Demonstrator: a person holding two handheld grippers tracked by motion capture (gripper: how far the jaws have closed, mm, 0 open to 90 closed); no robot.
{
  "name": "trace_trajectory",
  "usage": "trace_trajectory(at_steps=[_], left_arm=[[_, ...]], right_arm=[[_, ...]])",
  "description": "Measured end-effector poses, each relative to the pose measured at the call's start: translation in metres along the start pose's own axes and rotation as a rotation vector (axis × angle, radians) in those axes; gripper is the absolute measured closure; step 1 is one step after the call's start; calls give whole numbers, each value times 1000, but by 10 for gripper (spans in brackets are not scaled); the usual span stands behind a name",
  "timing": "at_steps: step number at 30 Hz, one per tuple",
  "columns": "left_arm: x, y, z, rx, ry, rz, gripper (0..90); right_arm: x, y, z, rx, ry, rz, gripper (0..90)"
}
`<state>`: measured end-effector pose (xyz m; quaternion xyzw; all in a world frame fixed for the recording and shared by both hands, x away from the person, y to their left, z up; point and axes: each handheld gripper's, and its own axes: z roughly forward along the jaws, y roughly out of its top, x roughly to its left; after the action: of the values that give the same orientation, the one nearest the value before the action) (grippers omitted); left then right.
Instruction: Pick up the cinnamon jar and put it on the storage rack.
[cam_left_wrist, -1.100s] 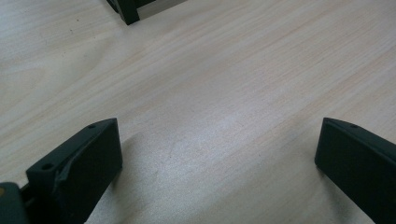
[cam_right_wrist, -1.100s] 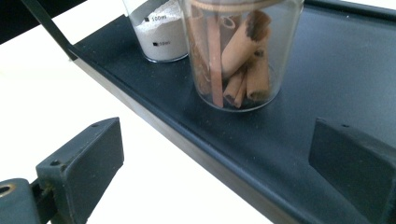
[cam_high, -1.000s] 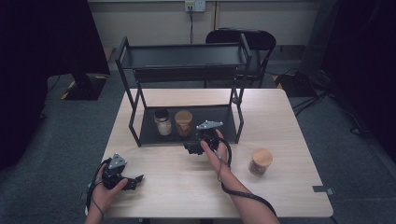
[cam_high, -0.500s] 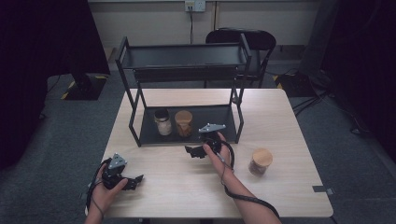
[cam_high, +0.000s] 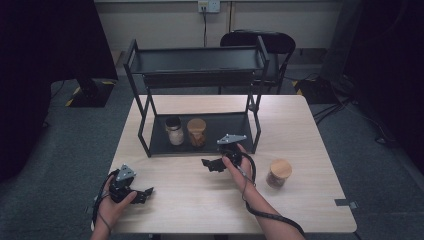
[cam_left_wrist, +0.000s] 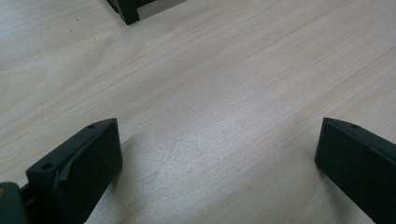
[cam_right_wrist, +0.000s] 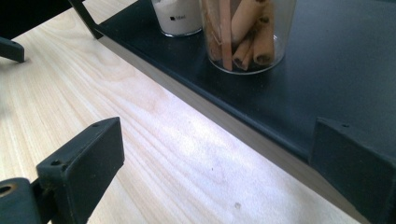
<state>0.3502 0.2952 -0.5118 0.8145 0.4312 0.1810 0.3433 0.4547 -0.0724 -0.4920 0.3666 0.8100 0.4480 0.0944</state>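
A black two-tier rack (cam_high: 200, 55) stands at the back of the wooden table (cam_high: 310, 130). Its lower shelf (cam_right_wrist: 327, 70) holds a jar of white powder (cam_high: 174, 131) (cam_right_wrist: 180, 16) and a jar of brown sticks (cam_high: 196, 132) (cam_right_wrist: 247, 32). A third jar with a wooden lid (cam_high: 278, 173) rests on the table at the right. My right gripper (cam_high: 210, 165) (cam_right_wrist: 217, 135) is open and empty, just in front of the shelf edge. My left gripper (cam_high: 143, 193) (cam_left_wrist: 217, 130) is open over bare wood near the front left.
One rack foot (cam_left_wrist: 128, 11) stands ahead of my left gripper. A black chair (cam_high: 265, 42) sits behind the table. A cable trails from the right gripper along the forearm (cam_high: 260, 210). Bare wood lies between the two grippers.
My right gripper has drawn back from the lower shelf toward the table's front. The left gripper has stayed where it was.
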Motion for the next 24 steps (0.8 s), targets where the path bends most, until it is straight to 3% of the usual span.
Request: trace_trajectory(at_steps=[24], left_arm=[[0,0,0,0,0,0,2]], right_arm=[[-2,-2,-22,4,2,-5,22]])
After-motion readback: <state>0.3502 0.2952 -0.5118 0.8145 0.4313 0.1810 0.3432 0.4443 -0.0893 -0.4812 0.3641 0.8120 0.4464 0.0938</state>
